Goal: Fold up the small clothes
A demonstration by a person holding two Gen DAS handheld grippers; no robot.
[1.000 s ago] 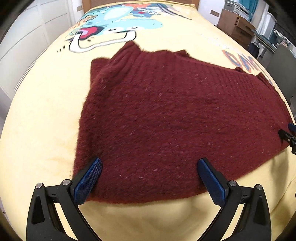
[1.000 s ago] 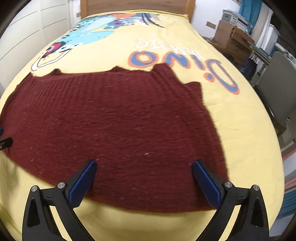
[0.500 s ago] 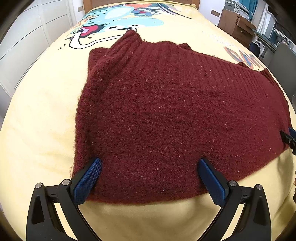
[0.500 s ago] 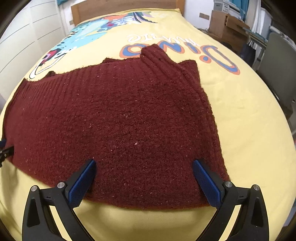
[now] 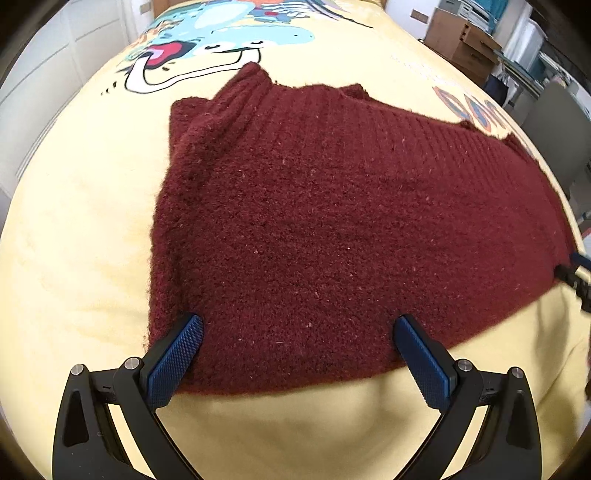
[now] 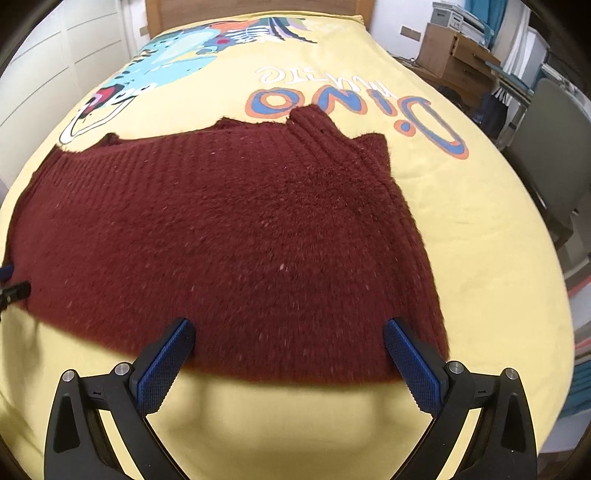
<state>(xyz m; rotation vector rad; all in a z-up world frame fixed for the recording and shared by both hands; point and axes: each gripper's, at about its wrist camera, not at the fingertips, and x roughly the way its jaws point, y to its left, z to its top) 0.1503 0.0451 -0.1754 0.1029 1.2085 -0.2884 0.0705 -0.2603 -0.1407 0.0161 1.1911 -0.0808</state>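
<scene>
A dark red knitted sweater (image 5: 332,229) (image 6: 229,243) lies spread flat on a yellow bed cover (image 5: 74,229) (image 6: 480,229). My left gripper (image 5: 295,354) is open at the sweater's near hem, close to its left corner, with blue pads on both sides of the hem. My right gripper (image 6: 288,354) is open too, at the near hem close to the right corner. Neither holds cloth. Each view shows the other gripper's tip at the frame edge. The ribbed cuffs point toward the far end.
The cover carries a dinosaur print (image 5: 221,40) and coloured lettering (image 6: 354,103). A wooden headboard (image 6: 251,9) stands at the far end. Cardboard boxes (image 6: 454,51) and a grey chair (image 6: 554,147) stand to the right, white cabinet doors (image 5: 48,74) to the left.
Both grippers shifted slightly over the sweater's hem, dipping closer and then pulling back a little. The jaws stayed open and the sweater did not move.
</scene>
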